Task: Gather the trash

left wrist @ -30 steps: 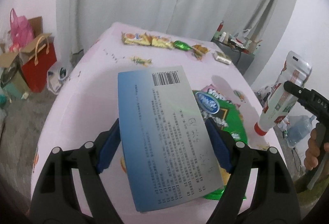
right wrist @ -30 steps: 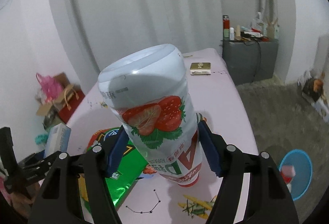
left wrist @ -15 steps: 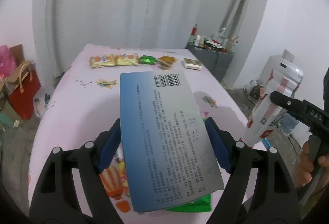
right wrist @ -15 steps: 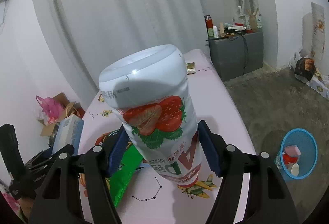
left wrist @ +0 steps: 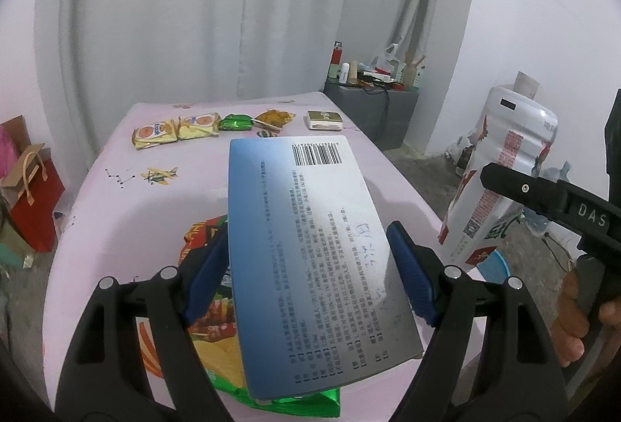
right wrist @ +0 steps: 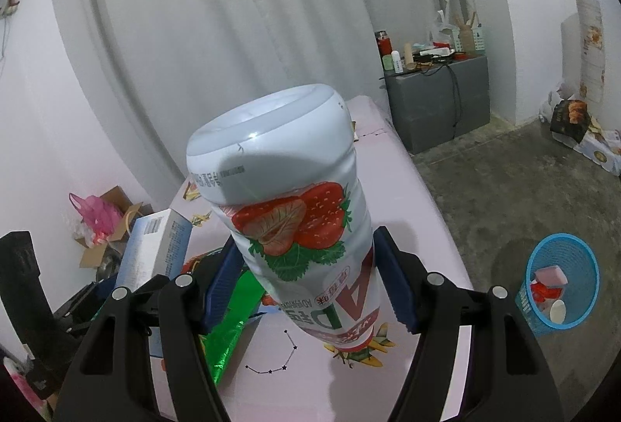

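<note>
My left gripper (left wrist: pixel 308 272) is shut on a blue-and-white carton box (left wrist: pixel 310 247) with a barcode, held above the pink table (left wrist: pixel 155 204); the box also shows in the right wrist view (right wrist: pixel 155 251). My right gripper (right wrist: pixel 304 284) is shut on an upside-down white strawberry drink bottle (right wrist: pixel 291 208), held over the table's right side; it shows in the left wrist view (left wrist: pixel 500 170). A green snack bag (left wrist: pixel 217 329) lies on the table under the box. A blue trash basket (right wrist: pixel 559 282) with some trash inside stands on the floor at the right.
Several snack wrappers (left wrist: pixel 194 127) and a small box (left wrist: pixel 325 120) lie along the table's far edge. A grey cabinet (right wrist: pixel 438 92) with clutter stands by the curtain. A red bag (left wrist: pixel 31 197) and cardboard boxes (right wrist: pixel 104 224) sit on the floor at the left.
Both grippers have lifted and swung to the right with their loads. The trash basket has come further into the right wrist view.
</note>
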A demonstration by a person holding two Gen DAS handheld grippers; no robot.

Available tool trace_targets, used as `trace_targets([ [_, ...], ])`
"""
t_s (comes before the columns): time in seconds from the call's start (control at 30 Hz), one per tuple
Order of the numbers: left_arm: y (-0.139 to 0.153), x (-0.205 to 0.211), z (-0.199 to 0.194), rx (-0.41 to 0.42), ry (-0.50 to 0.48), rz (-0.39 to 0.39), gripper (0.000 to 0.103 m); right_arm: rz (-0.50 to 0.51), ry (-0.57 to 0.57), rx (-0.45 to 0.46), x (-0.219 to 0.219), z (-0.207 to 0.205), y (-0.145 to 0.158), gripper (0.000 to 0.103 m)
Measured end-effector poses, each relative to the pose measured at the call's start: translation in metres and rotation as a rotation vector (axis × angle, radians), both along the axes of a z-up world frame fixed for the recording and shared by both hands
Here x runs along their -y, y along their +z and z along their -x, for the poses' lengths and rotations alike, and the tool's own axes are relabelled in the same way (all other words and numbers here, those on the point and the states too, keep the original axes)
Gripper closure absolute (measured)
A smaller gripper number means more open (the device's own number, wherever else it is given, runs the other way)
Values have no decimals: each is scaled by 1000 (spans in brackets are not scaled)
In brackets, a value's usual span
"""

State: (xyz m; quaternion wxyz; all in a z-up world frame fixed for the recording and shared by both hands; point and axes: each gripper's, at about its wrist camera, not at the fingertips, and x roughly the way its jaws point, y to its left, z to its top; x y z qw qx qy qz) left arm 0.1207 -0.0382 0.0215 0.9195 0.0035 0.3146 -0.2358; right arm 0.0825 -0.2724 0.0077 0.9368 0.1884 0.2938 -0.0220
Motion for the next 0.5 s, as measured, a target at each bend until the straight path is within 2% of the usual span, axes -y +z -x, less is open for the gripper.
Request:
trace_targets([
  [0.5, 1, 7, -1, 7, -8, -8, 28, 16, -10, 16, -11, 11, 7, 38],
])
